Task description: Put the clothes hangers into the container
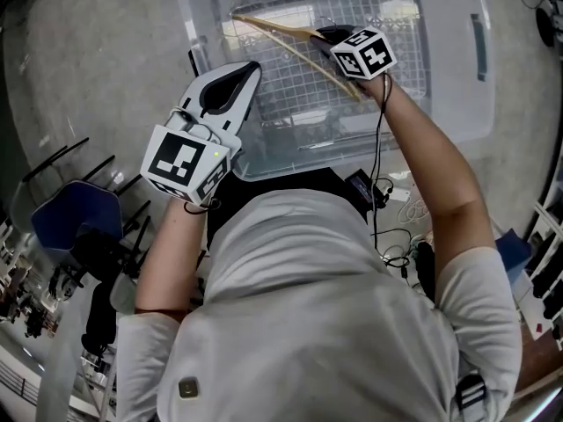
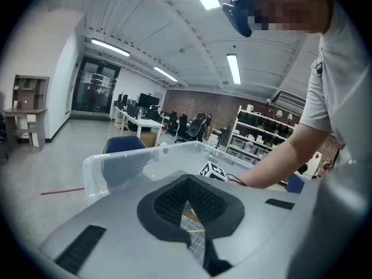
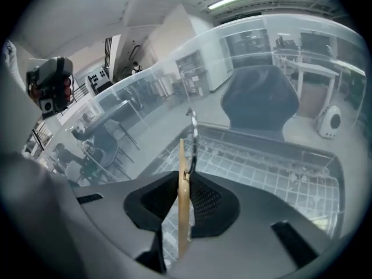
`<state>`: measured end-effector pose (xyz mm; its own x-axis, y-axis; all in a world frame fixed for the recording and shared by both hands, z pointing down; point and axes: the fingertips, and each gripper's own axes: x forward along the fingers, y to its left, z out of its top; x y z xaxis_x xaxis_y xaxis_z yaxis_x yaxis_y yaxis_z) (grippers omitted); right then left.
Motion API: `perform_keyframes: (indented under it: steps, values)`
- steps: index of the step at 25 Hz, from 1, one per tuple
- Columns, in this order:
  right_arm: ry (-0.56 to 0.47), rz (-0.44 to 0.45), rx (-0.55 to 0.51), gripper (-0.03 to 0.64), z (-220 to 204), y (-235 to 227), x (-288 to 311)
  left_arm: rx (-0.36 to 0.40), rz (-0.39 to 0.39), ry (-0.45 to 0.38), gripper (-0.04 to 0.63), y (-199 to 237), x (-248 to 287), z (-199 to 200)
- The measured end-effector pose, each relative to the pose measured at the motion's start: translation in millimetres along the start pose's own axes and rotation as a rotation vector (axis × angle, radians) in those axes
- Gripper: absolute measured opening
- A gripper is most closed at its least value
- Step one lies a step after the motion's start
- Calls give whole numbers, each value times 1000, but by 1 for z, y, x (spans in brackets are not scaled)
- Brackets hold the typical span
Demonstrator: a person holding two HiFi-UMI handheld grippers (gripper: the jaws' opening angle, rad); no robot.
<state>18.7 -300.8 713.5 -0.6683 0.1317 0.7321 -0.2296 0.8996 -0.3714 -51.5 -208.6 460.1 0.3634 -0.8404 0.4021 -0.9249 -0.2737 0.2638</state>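
R gripper [image 3: 183, 182]: jaws clamped on wooden hanger [image 1: 281, 32], edge-on betw. pads; hanger over grid floor [image 1: 290, 82] of clear container [image 1: 475, 69], long axis running left from jaws; L gripper [image 2: 187, 185]: closed, empty, at near-left rim.

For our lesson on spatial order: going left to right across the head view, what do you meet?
Blue chair → left gripper → right gripper, holding the wooden hanger → container's grey handle.
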Motion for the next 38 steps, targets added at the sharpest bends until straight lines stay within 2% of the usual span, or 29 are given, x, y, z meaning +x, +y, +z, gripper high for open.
perform_keyframes:
  steps: [5,10,17,25,27,29,31,35,38]
  values:
    - [-6,-44,60,84,2,-23,7,-5,-7,10,17,5,2,-6]
    - [-15,-135,124,126,0,-53,14,-5,-8,24,17,6,12,-10]
    - [-25,-218,114,169,-12,-84,26,19,-21,52,17,-1,43,-21]
    - [19,-361,168,204,-25,-111,36,22,-21,89,17,-5,58,-31]
    - [56,-405,130,204,-29,-114,35,14,-21,95,17,-8,60,-32]
    - [141,-472,13,105,-35,-118,34,20,-18,99,17,-8,61,-34]
    - [187,-496,-64,104,-39,-118,35,29,-17,102,17,-10,61,-36]
    - [251,-462,-40,104,-57,-110,37,33,-22,99,17,-14,59,-34]
    - [242,-454,-51,103,-51,-106,37,33,-23,97,17,-15,56,-35]
